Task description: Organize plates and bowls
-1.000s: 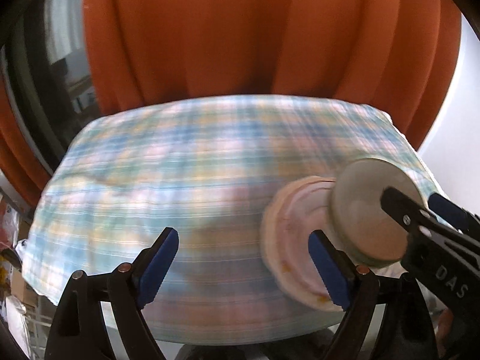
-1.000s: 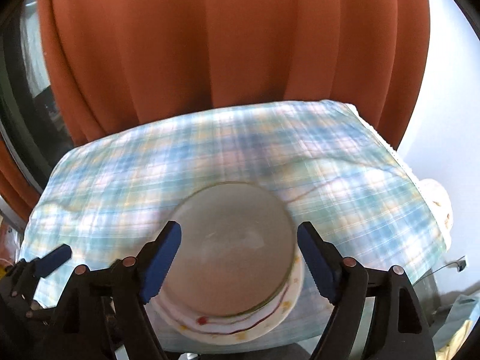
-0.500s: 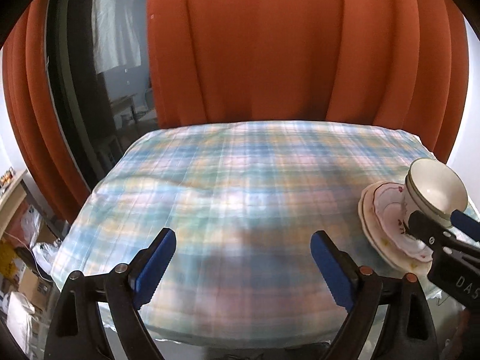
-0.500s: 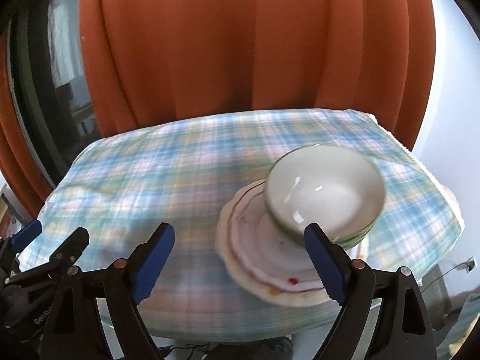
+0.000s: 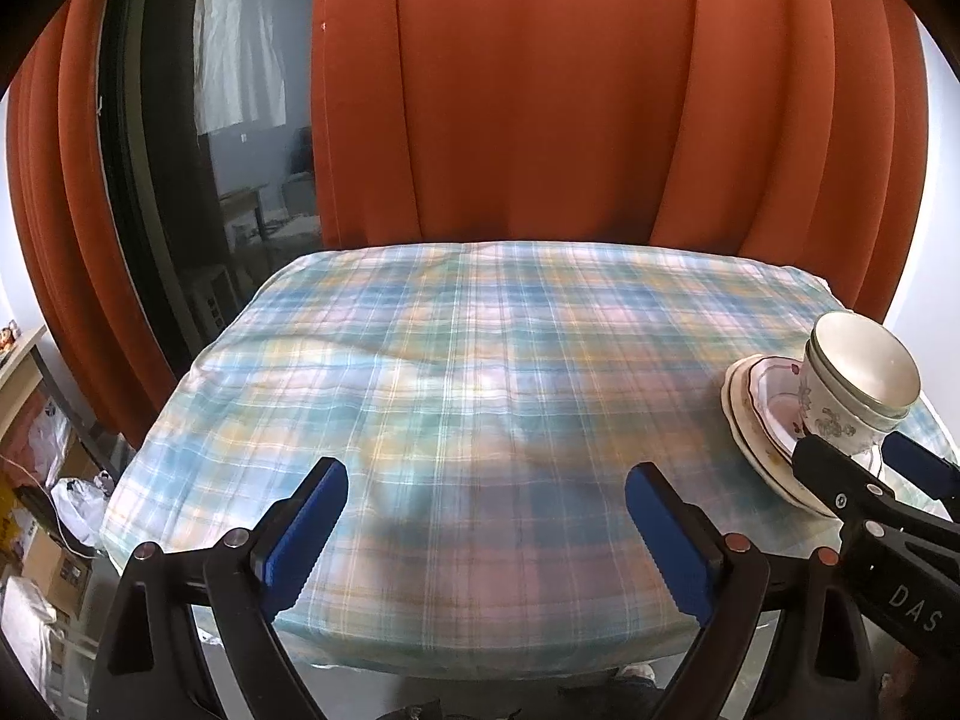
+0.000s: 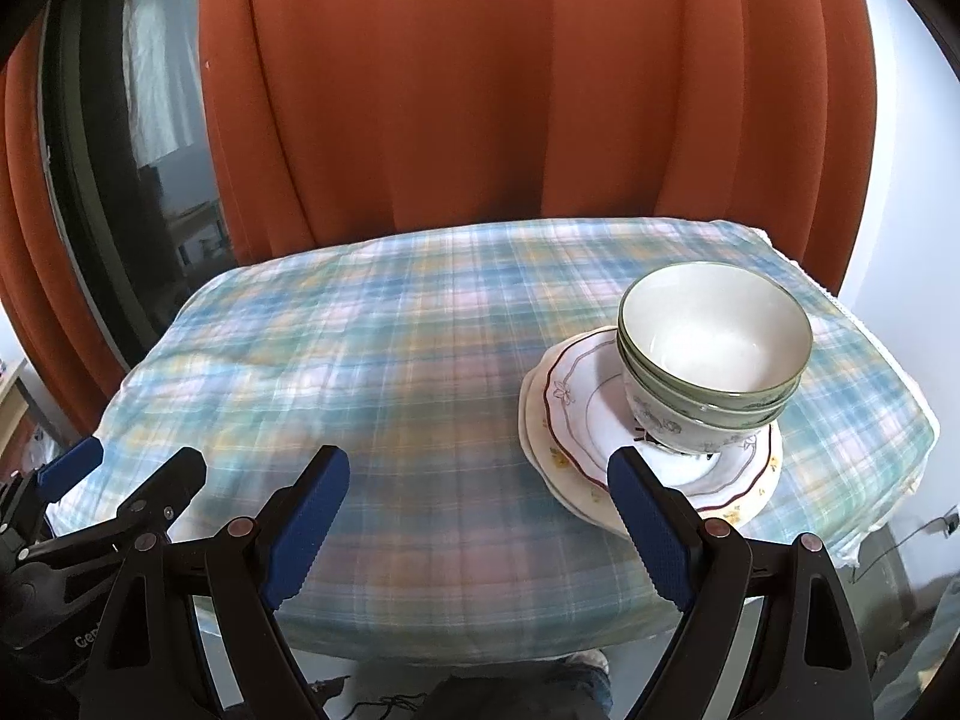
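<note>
Both my grippers sit at bottom of frame, left gripper [image 5: 486, 531] and right gripper [image 6: 477, 516], fingers apart, holding nothing. Stacked bowls [image 6: 714, 354] on stacked plates [image 6: 585, 420] rest right of centre on checked tablecloth [image 6: 372, 372]. Orange curtain [image 6: 510, 90] behind, dark window [image 5: 162, 180] upper left.

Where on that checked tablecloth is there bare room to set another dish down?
The checked tablecloth lies bare from the stacked plates leftward to its left edge, and back to the orange curtain. The right side is crowded: nested bowls sit on those plates. Both grippers, left and right, are open.
</note>
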Demonstrator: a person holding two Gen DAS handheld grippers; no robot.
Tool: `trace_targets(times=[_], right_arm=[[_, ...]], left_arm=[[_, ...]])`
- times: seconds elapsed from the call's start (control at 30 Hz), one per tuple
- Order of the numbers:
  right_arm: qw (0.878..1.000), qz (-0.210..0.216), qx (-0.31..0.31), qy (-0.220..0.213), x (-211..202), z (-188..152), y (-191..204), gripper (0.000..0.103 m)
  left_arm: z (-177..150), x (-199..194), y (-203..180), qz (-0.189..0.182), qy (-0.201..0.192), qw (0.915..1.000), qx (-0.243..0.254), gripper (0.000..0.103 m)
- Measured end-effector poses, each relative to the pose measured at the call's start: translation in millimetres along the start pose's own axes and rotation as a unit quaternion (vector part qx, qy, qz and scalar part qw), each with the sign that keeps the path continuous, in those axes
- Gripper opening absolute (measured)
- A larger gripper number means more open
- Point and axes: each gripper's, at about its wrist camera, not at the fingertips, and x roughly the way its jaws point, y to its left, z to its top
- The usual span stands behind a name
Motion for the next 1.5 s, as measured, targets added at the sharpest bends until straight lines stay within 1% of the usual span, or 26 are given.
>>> trace_targets(times=[0.1,0.2,0.43,0.97,1.5], right_arm=[[1.0,0.002,0.0,-0.001,-1.1,-1.3,1.8,0.09],[1.0,0.002,-0.002,-0.005,-4.6,-1.4,3.4,0.09],[1.0,-0.001,0.001,-0.005,-4.8,0.4,1.9,0.09],[1.0,-0.008,0.004,-0.001,-2.9,3.6,-6.7,0.09],[1.0,-0.011,0.009,0.003,-2.5,1.7,-15.7,0.09]], left_arm=[[-1.1,-0.1,3.1,-0.002,0.003,1.0,-0.005,0.096],[-0.7,-3.3,3.2,0.003,-0.004,1.0,-0.003,0.096],[-0.1,-5.8,5.4,0.004,-0.01,0.9999,-0.011,0.101],[3.6,-5.7,-1.7,-0.005,-0.013,0.9998,-0.01,0.102],[4.2,-6.1,-7.3,-0.006,-0.013,0.9999,-0.004,0.102]])
